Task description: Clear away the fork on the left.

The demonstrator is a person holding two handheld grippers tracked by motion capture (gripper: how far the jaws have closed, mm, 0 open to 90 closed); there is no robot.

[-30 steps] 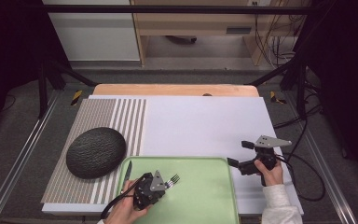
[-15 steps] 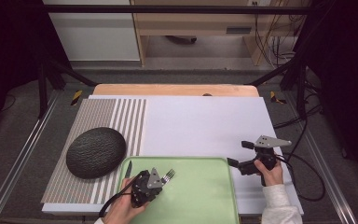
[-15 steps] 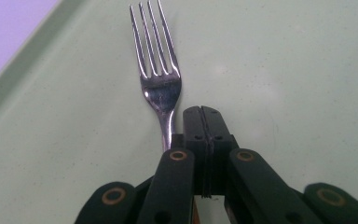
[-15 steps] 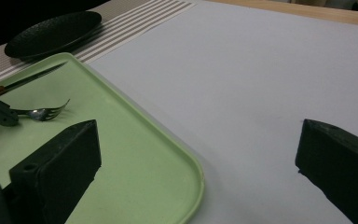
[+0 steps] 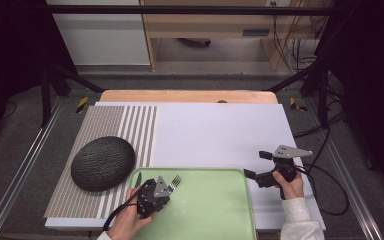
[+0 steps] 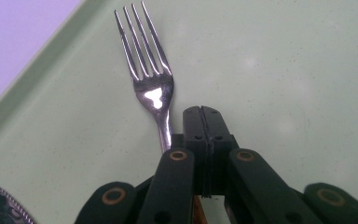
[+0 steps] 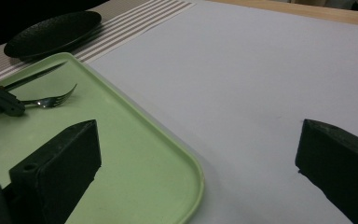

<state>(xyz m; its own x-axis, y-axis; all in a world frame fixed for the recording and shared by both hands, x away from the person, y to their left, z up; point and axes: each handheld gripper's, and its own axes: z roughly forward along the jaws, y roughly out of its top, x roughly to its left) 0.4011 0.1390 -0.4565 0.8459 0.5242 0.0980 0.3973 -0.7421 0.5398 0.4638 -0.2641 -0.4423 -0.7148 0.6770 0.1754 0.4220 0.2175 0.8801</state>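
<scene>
A silver fork (image 6: 149, 86) sticks out past my left gripper (image 6: 203, 116), tines pointing away over the green tray (image 6: 284, 70). The jaws are pressed together, and the fork's neck runs along their left side and under them. From above, the left gripper (image 5: 155, 192) sits at the tray's near left, held by a hand, with the fork (image 5: 174, 181) ahead of it. A knife (image 5: 137, 180) lies by the tray's left rim. My right gripper (image 5: 256, 165) hovers open over the white mat just right of the tray (image 5: 220, 210); nothing is between its fingers (image 7: 198, 135).
A black textured plate (image 5: 102, 162) rests on the striped placemat (image 5: 115, 125) left of the tray. The white mat (image 5: 220, 135) stretches behind the tray to a wooden table edge (image 5: 185, 96). Cables trail right of the right hand.
The left gripper and the fork have shifted together a little left and away across the tray. The right gripper has stayed in place.
</scene>
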